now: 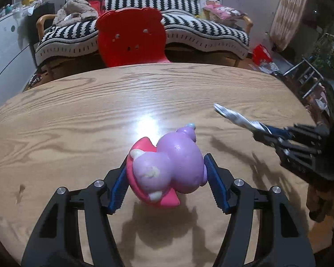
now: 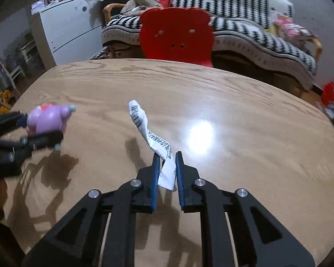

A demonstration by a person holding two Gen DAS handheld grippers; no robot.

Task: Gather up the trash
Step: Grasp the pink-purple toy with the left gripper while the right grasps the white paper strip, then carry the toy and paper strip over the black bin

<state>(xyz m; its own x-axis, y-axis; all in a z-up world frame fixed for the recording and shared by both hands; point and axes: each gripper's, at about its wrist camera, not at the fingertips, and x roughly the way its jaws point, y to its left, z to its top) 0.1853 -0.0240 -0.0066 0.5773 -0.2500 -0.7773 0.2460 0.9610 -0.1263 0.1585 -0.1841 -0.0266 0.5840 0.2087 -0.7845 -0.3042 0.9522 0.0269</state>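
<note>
My left gripper (image 1: 164, 178) is shut on a purple and pink squishy toy (image 1: 167, 166) and holds it just above the wooden table (image 1: 78, 115). The toy also shows at the left of the right wrist view (image 2: 46, 120), between the left gripper's fingers (image 2: 42, 140). My right gripper (image 2: 167, 166) is shut on a crumpled white paper receipt (image 2: 153, 138) with a barcode, which sticks up and forward from the jaws. In the left wrist view the receipt (image 1: 233, 115) pokes out of the right gripper (image 1: 265, 133) at the right, above the table.
A red bear-shaped chair (image 1: 131, 37) stands at the table's far edge. Behind it is a sofa with a black-and-white blanket (image 1: 211, 31). A white cabinet (image 2: 64, 29) stands at the left. Clutter lies on the floor at the right (image 1: 262, 55).
</note>
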